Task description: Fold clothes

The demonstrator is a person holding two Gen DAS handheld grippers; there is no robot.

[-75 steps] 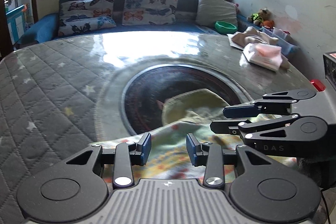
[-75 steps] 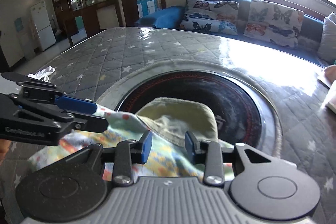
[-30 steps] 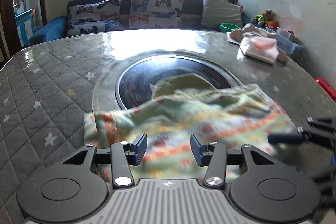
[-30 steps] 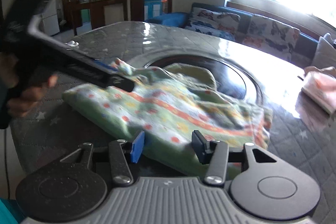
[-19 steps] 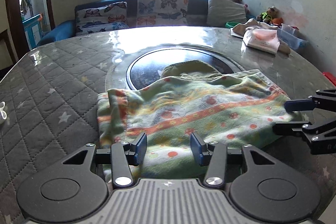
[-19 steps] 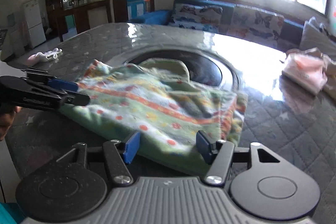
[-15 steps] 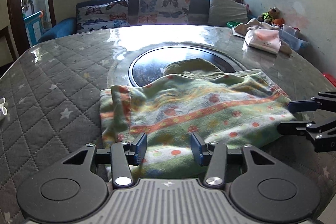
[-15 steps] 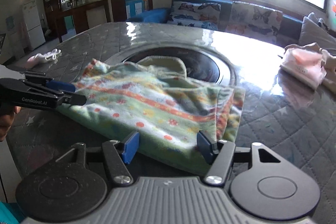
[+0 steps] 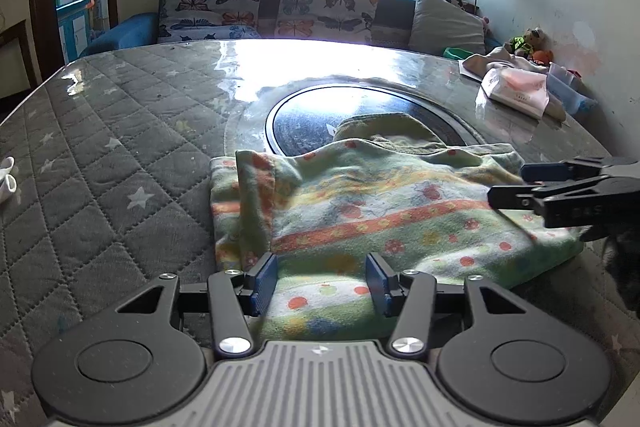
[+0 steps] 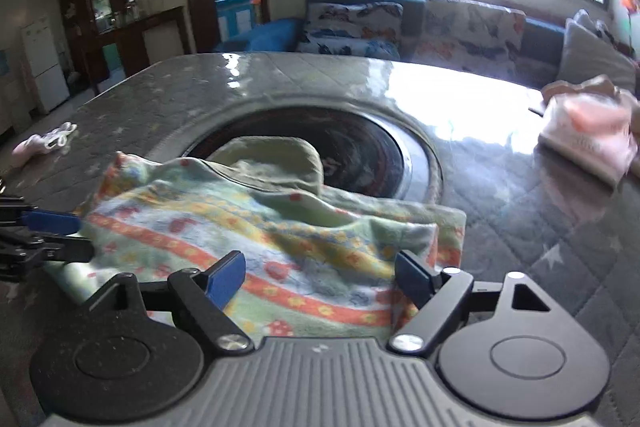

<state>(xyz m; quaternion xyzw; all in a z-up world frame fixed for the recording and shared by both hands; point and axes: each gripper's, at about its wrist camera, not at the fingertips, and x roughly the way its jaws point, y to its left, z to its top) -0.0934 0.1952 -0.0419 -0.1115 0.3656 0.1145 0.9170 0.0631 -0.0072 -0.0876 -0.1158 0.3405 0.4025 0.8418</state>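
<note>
A green patterned garment (image 9: 380,215) with orange stripes lies folded on the quilted table (image 9: 100,155), its olive collar part (image 9: 384,131) resting over the dark round inset. It also shows in the right wrist view (image 10: 256,239). My left gripper (image 9: 322,279) is open just above the garment's near edge, holding nothing. My right gripper (image 10: 320,277) is open wide over the garment's near right part, holding nothing. The right gripper shows at the right in the left wrist view (image 9: 516,185), over the garment's right end. The left gripper shows at the left in the right wrist view (image 10: 68,235).
A dark round inset (image 9: 320,111) sits in the table's middle. A folded pink and white pile (image 9: 516,91) lies at the far right. Small white items (image 10: 48,141) lie at the left edge. A sofa with butterfly cushions (image 9: 280,11) stands behind the table.
Both grippers pulled back from the garment, which now lies flat and folded on the table. The right gripper's jaws have opened wider and it has moved in over the garment's right end.
</note>
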